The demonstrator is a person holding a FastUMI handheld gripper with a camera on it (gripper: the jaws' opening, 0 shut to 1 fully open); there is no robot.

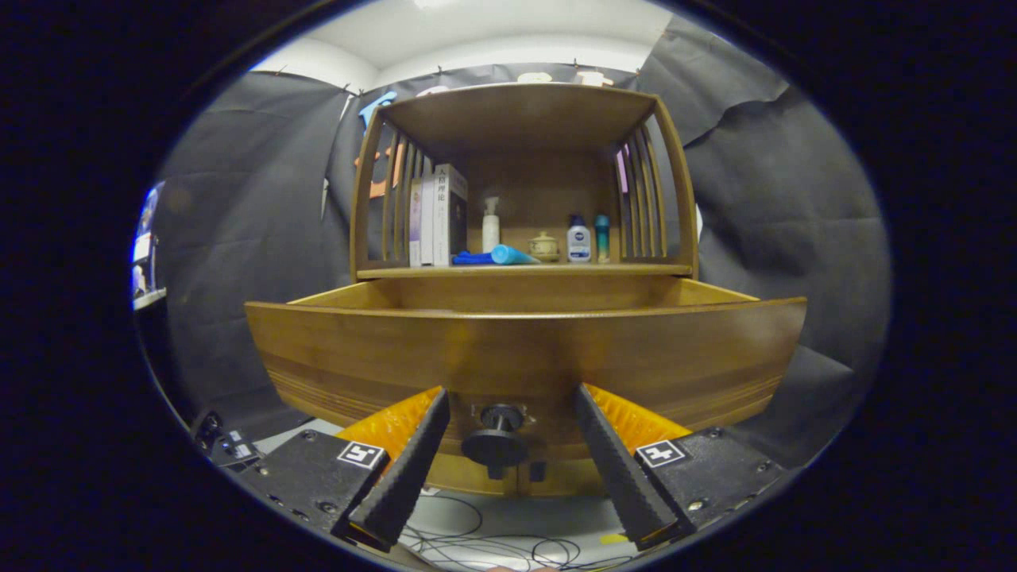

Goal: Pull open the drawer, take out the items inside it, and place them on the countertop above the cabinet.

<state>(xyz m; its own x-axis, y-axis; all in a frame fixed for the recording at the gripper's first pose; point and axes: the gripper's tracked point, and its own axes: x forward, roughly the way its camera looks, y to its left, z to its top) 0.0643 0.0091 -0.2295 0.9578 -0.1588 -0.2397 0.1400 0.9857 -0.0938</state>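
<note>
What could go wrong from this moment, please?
The gripper is open, its fingers either side of the drawer knob without pressing it, so a hasty pull could slip off. The drawer front hides its inside, so reaching in is blind. The countertop already holds bottles, which placed items might topple.

Upright books stand beside a white pump bottle; cables, possibly loose, lie below.

The gripper points level and straight ahead, its two fingers spread wide apart, holding nothing.
</note>
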